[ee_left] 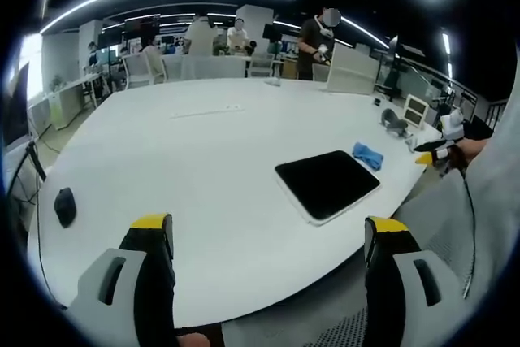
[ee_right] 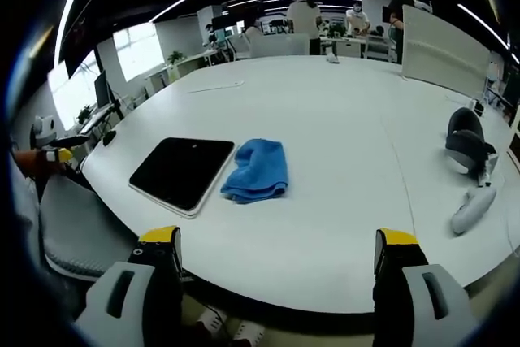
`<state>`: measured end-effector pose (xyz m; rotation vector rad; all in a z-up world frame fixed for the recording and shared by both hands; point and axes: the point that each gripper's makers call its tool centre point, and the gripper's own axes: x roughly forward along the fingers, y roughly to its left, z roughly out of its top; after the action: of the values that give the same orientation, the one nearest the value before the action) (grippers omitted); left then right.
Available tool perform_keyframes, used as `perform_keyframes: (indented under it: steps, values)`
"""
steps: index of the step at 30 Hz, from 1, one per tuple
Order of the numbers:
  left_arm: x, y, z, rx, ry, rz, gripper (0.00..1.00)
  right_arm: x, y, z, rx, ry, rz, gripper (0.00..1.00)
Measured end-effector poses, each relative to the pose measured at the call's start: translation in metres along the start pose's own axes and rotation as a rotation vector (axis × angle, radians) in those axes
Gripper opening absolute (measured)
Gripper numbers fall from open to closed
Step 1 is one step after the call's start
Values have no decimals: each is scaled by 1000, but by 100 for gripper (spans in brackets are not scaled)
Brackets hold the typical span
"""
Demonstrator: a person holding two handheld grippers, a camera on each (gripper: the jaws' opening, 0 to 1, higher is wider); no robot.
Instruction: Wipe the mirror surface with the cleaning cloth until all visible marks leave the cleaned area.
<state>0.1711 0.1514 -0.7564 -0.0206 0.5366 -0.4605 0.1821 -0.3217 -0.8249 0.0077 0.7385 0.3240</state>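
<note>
Two grippers, both held back off the table edge, nothing between the jaws. Left gripper [ee_left: 272, 237]: yellow-tipped jaws spread wide, over the near rim of the white table [ee_left: 162, 160]. Right gripper [ee_right: 280, 249]: same, jaws spread wide, empty, over the near rim. Shoes [ee_right: 231, 331] visible below the table edge in the right gripper view, partly cut off.

Mirror [ee_right: 184, 171]: flat on the table near the front edge, dark square face with a pale border, reads black in both views; marks on it too small to make out. Blue cleaning cloth [ee_right: 258, 170]: bunched, just beside the mirror's edge, looks touching or nearly so, cannot tell which. In the left gripper view the cloth sits beyond the mirror's far corner, small and hard to read.

Black mouse [ee_left: 65, 206] near the table's left edge in the left gripper view. Grey headset [ee_right: 467, 145] and a pale controller-like piece [ee_right: 473, 207] at the table's right side in the right gripper view, shapes distorted by the lens. Other gripper [ee_right: 45, 148] at the far left there, half cut off.

Large oval white table, mostly bare. Open office beyond: white partition panel [ee_right: 443, 46], chairs, desks, several people standing at the far end, dark ceiling with curved light strips, windows on one side.
</note>
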Motion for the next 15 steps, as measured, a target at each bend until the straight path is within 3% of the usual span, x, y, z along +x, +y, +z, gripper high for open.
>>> perform_keyframes:
  steps: [11, 15]
  values:
    - [3, 1, 0, 7, 1, -10, 99, 0, 12, -8, -8, 2, 5, 98]
    - [4, 4, -1, 8, 0, -9, 99, 0, 6, -6, -5, 1, -14, 96]
